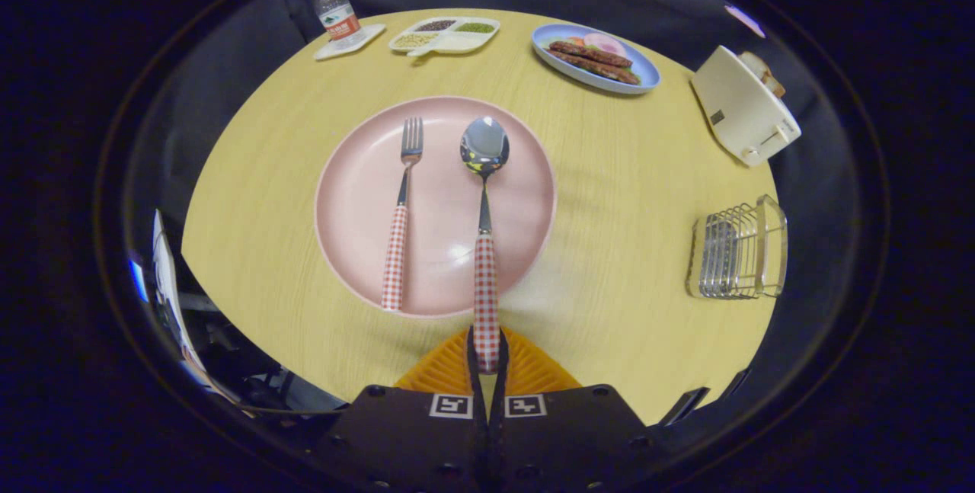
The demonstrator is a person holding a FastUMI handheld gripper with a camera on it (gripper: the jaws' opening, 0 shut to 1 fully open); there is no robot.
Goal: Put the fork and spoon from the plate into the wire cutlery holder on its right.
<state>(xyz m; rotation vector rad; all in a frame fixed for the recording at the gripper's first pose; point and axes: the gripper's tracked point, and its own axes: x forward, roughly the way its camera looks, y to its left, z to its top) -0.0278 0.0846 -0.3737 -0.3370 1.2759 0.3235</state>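
Note:
A pink plate point(358, 196) lies in the middle of the round wooden table point(617, 196). On its left half rests the fork point(402, 211), with a red-and-white checked handle and its tines pointing away from me. The matching spoon point(484, 148) lies to the fork's right. Its handle reaches past the plate's near rim and in between my fingers. My gripper point(486, 340) is shut on the end of that handle. Whether the spoon is raised off the plate cannot be told. The wire cutlery holder point(737, 249) stands far to the right of the plate, near the table's edge.
Along the table's far side are a water bottle point(337, 14) on a small white tray, a divided dish point(445, 33) of beans, and a blue plate point(596, 57) of sausages. A cream toaster point(743, 107) stands beyond the holder, at the right edge.

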